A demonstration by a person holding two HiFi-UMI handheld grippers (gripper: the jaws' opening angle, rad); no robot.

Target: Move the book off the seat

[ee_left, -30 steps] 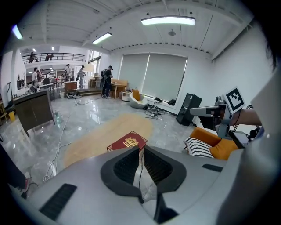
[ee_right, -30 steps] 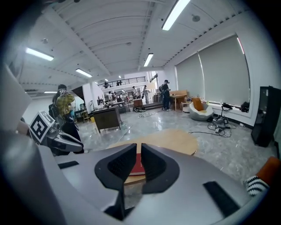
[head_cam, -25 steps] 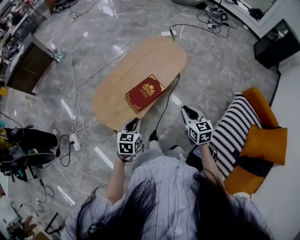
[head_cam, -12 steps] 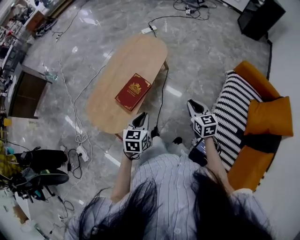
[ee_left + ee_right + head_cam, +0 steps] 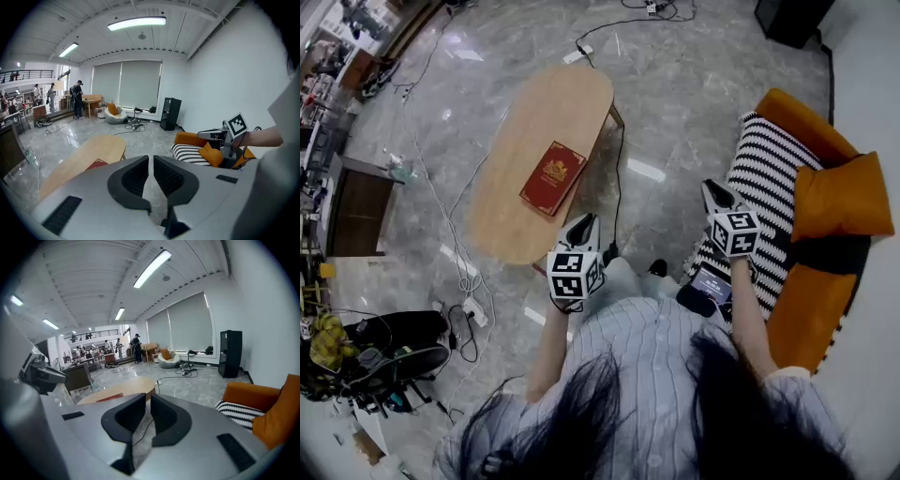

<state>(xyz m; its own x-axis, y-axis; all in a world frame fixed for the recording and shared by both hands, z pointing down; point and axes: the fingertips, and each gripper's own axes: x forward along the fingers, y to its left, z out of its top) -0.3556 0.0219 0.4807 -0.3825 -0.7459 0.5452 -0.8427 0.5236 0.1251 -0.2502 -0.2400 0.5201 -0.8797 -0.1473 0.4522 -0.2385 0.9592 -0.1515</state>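
A grey marbled floor (image 5: 694, 84) seen from above, with loose cables (image 5: 450, 225) trailing along the left side. Left of centre stands a long oval wooden table (image 5: 511, 234). A red book (image 5: 553, 176) with a gold crest lies flat on it, near the middle of the top, closed and cover up. Nothing is touching it.

Just below the table's near end, the left gripper (image 5: 583, 225) is held in the air, pointing towards the table. Its jaws are drawn almost together, with only a thin slit between the pads, and there is nothing between them. Further right, the right gripper (image 5: 717, 194) hovers by the edge of the seat. Its jaws are closed in the same way and are also empty.

At the far right is the orange seat (image 5: 811, 309). A black-and-white striped cushion (image 5: 769, 178) lies along it, and an orange cushion (image 5: 844, 197) rests against its back. No book can be seen on the seat.

With the book resting on the table, well apart from the seat, and both claws empty, the move looks finished. As far as can be seen, nothing remains except for the person to stand clear.
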